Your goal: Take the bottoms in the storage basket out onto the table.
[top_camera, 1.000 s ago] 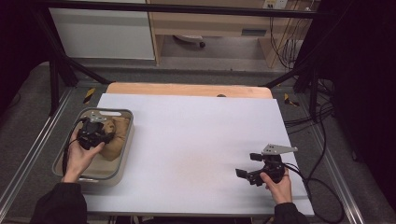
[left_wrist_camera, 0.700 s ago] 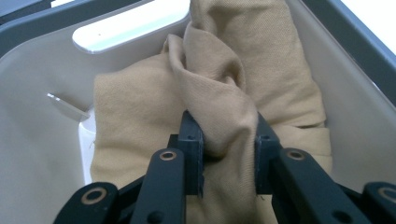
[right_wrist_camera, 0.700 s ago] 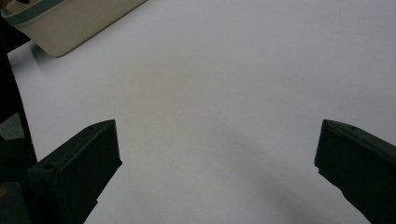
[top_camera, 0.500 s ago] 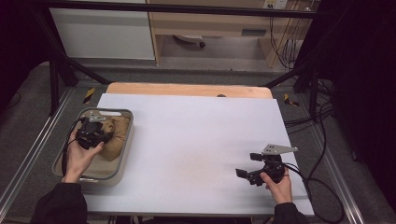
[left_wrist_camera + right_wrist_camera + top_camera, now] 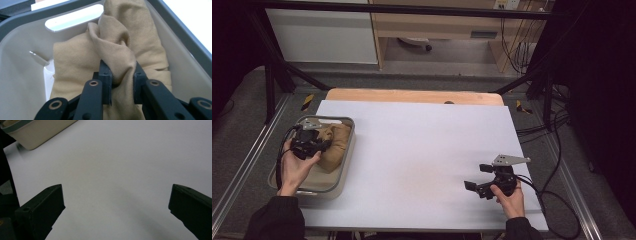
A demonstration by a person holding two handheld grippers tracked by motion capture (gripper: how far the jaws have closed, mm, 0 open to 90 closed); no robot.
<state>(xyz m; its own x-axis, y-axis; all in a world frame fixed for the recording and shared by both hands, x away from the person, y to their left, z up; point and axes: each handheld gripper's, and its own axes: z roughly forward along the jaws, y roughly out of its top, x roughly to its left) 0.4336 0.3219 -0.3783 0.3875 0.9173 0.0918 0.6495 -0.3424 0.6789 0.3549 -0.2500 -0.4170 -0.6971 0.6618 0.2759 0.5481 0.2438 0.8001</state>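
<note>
High view. White surface (image 5: 422,150) with a wooden strip along its far edge. Grey bin (image 5: 339,172) at the left side of the surface, holding a tan cloth (image 5: 334,147). Left gripper (image 5: 307,142), held in the left hand (image 5: 294,167), reaches into the bin and touches the cloth. Right gripper (image 5: 482,186), held in the right hand (image 5: 508,192), sits low over the surface at the right near corner, well apart from the bin, a cable trailing off to the right.

Left gripper view. Two black fingers (image 5: 105,75) pinched on a raised fold of the tan cloth (image 5: 117,50), the fabric bunched between them. Cloth lies inside the bin (image 5: 22,62), against its pale inner wall.

Right gripper view. Fingers (image 5: 47,202) spread wide, holding nothing, bare white surface (image 5: 120,170) between them. Corner of the bin (image 5: 37,132) at upper left.
</note>
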